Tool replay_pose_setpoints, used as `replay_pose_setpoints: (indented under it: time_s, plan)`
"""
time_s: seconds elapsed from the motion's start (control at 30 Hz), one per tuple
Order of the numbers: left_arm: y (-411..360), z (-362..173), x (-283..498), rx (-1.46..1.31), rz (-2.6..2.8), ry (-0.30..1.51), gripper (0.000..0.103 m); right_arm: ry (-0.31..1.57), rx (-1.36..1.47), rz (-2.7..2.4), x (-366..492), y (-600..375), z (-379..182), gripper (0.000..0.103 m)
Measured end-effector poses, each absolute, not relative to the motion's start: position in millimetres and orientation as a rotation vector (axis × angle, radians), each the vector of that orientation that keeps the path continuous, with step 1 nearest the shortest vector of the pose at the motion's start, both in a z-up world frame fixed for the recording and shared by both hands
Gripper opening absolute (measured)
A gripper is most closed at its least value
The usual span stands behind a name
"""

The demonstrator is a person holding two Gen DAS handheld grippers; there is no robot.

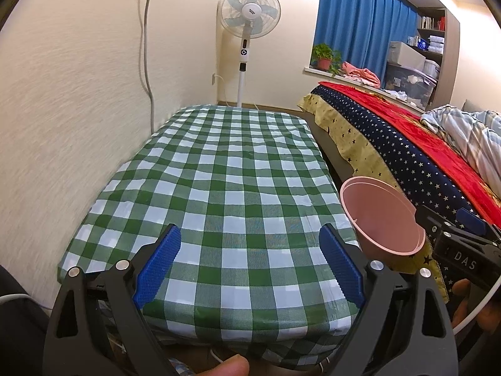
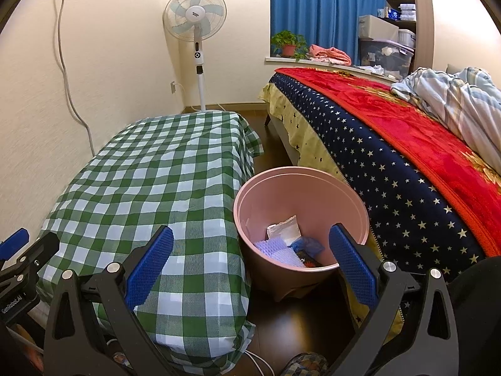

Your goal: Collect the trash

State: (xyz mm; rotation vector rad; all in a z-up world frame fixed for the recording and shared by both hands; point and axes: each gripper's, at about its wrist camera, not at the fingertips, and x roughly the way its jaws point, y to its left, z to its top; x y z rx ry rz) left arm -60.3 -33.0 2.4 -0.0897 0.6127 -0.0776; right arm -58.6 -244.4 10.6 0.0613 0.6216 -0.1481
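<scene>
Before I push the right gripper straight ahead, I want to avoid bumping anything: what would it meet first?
Probably the round pink plastic bin on the floor, beside the green-checked table. The open right gripper points at it; depth is uncertain.

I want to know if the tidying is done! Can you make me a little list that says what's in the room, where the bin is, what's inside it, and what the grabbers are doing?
bin: pink bin on the floor between checked table and bed
in bin: crumpled wrappers and paper
table top: no trash visible
left hand-held gripper: open, holds nothing
right hand-held gripper: open, holds nothing
also there: standing fan
</scene>
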Motion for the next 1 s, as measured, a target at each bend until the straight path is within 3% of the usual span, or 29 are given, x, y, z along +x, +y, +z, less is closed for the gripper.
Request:
replay_pose_setpoints:
  time_s: [1.0]
  plan:
    - [-31.1, 2.0, -59.3, -0.091, -0.073, 0.614, 0.087, 0.622, 0.06, -0.148, -58.1, -244.3, 10.4, 0.098]
